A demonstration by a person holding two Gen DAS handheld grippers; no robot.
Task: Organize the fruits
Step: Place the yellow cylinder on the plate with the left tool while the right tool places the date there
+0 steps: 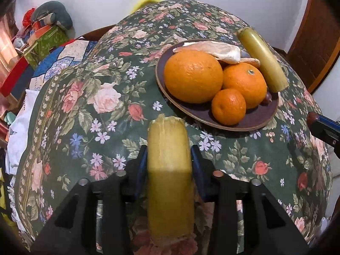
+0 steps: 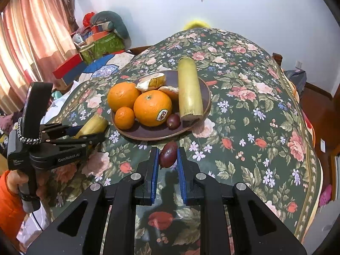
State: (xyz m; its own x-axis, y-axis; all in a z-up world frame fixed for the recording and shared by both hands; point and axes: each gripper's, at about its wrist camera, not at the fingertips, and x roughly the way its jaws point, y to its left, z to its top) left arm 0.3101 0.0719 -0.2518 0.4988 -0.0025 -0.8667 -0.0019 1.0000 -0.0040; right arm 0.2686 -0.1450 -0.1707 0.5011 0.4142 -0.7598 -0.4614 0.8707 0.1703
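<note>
A dark plate [image 2: 148, 135] on the floral tablecloth holds three oranges [image 2: 152, 107], citrus peel [image 2: 150, 81], a yellow-green sugarcane piece [image 2: 189, 89] and a purple passion fruit [image 2: 173, 120]. The left wrist view shows the same plate [image 1: 257, 118], oranges [image 1: 193, 76] and cane [image 1: 261, 59]. My left gripper [image 1: 169, 150] is shut on a second sugarcane piece [image 1: 167, 148], just left of the plate. From the right wrist, that left gripper [image 2: 91, 130] holds the cane piece [image 2: 93, 124] tilted. My right gripper [image 2: 167, 150] is shut on another passion fruit [image 2: 167, 155], just in front of the plate.
Boxes, cloth and a stuffed cushion [image 2: 99, 40] are piled beyond the table's left side, by a pink curtain [image 2: 25, 42]. A hand in an orange sleeve [image 2: 8, 191] holds the left gripper. The tablecloth [image 2: 255, 127] drops off at the right edge. A wooden door [image 1: 314, 42] stands far right.
</note>
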